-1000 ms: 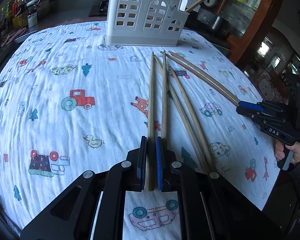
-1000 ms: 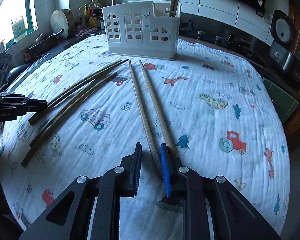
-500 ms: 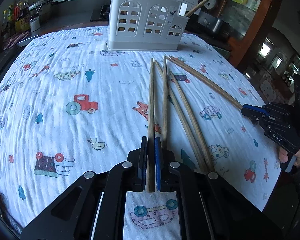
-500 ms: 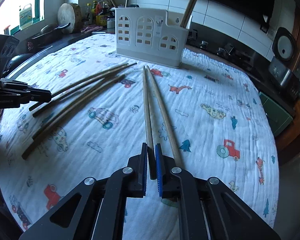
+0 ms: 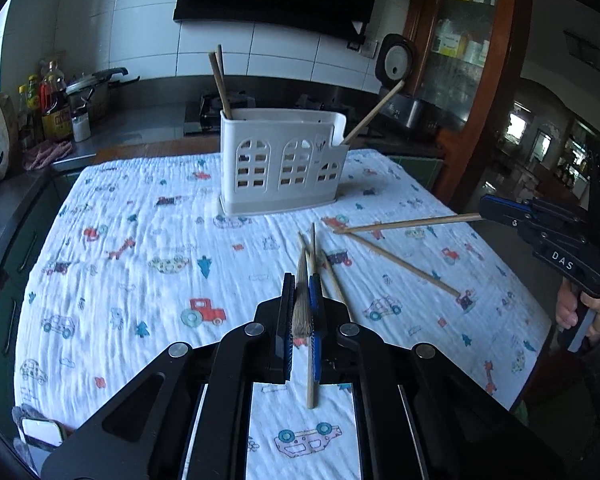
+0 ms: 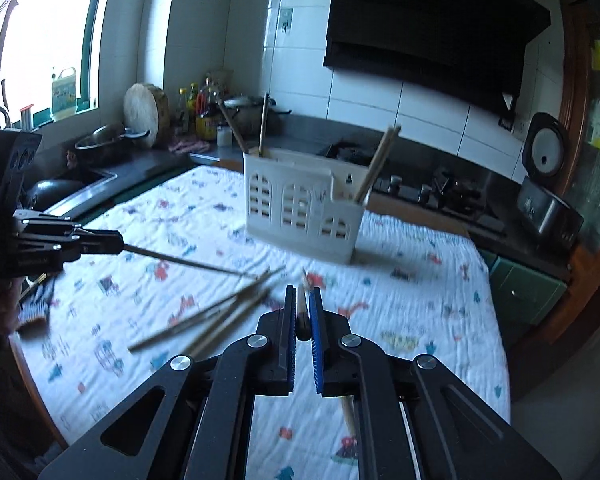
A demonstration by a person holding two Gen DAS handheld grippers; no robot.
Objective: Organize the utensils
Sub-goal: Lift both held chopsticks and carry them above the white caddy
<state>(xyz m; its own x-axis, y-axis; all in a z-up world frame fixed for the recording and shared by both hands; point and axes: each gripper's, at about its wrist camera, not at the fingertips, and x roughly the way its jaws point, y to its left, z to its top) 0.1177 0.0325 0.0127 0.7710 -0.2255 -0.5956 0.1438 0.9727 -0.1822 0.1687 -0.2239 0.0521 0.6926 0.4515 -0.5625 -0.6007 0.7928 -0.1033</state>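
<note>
Chopsticks are in both grips. The left hand-held gripper [image 5: 302, 300] is squeezed tight on one chopstick [image 5: 302, 280], lifted above the desk [image 5: 112, 280]. The right hand-held gripper [image 6: 302, 312] is squeezed tight on another chopstick [image 5: 412, 223]. More loose chopsticks [image 5: 404, 265] lie on the cloth near the desk's right edge. The white holder [image 5: 280, 160] stands near the far edge with sticks inside.
</note>
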